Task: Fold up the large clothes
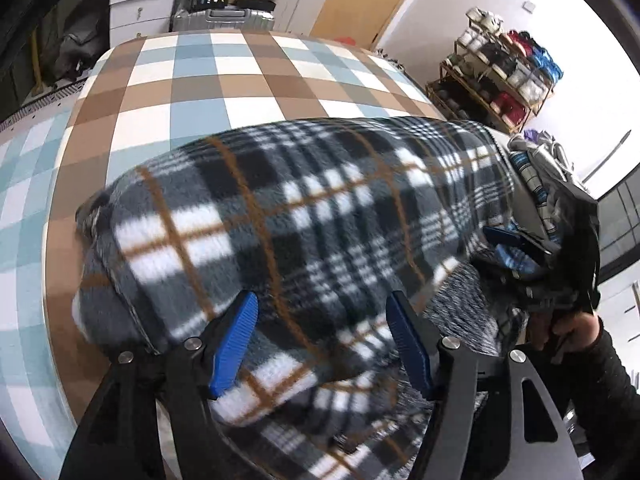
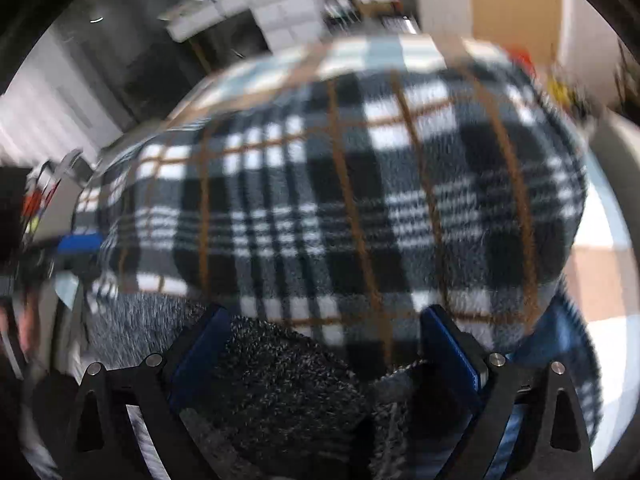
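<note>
A large fleece garment (image 1: 304, 216) in black, white and grey plaid with brown lines lies bunched on a checked table (image 1: 208, 76). Its speckled grey lining (image 1: 460, 312) shows at the near edge. My left gripper (image 1: 322, 316) is open, its blue fingers (image 1: 236, 340) spread over the near part of the garment. The right gripper (image 1: 516, 248) shows at the garment's right end in this view. In the right wrist view the garment (image 2: 344, 200) fills the frame, blurred. My right gripper (image 2: 320, 328) is open, its blue fingers (image 2: 448, 344) either side of the grey lining (image 2: 288, 380).
The table's checked cloth (image 2: 372, 52) reaches to the far edge. A silver suitcase (image 1: 222, 18) and white drawers (image 1: 138, 4) stand behind the table. A shoe rack (image 1: 500, 76) stands at the right wall. A pile of clothes (image 1: 540, 172) lies at the table's right end.
</note>
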Tool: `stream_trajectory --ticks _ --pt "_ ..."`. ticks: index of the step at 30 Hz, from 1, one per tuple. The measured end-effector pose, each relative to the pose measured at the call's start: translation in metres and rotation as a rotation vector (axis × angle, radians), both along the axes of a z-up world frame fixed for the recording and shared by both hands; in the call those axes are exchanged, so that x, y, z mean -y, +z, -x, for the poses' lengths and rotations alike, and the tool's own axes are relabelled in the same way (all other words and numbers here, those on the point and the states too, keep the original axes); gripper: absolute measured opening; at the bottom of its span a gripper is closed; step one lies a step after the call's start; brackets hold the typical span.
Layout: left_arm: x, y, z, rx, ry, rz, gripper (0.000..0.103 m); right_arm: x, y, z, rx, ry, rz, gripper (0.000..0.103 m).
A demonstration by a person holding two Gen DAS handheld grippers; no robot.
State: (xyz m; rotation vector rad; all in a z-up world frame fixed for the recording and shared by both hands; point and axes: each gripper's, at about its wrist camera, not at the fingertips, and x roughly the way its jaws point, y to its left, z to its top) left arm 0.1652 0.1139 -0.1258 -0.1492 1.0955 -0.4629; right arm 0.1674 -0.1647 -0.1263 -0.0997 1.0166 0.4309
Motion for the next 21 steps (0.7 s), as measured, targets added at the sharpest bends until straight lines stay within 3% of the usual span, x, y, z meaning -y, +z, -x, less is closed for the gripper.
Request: stream_trajectory --ticks 2,6,10,19,20,21 --pt "-0.002 0.003 -0.008 0.009 0.006 -0.031 0.050 -0.002 0.004 0.005 0.027 0.020 0.018 0.098" --pt "-0.017 0.003 -0.035 -0.025 0.059 0.028 0.049 -0.007 0.006 0.003 0.062 0.048 0.029 0.099" --pt "-0.017 -0.002 -0.048 -0.031 0.060 -0.007 0.044 -0.013 -0.005 -0.012 0.040 0.069 0.021 0.103" --pt "-0.006 0.025 -0.005 -0.015 0.025 -0.095 0.045 0.000 -0.006 0.021 0.071 0.099 0.035 0.103" --pt "-0.003 0.028 0.004 -0.008 0.016 -0.114 0.046 0.001 -0.004 0.023 0.078 0.095 0.029 0.103" --pt "0.000 0.028 0.016 -0.004 -0.003 -0.129 0.055 0.006 0.001 0.029 0.094 0.086 0.017 0.103"
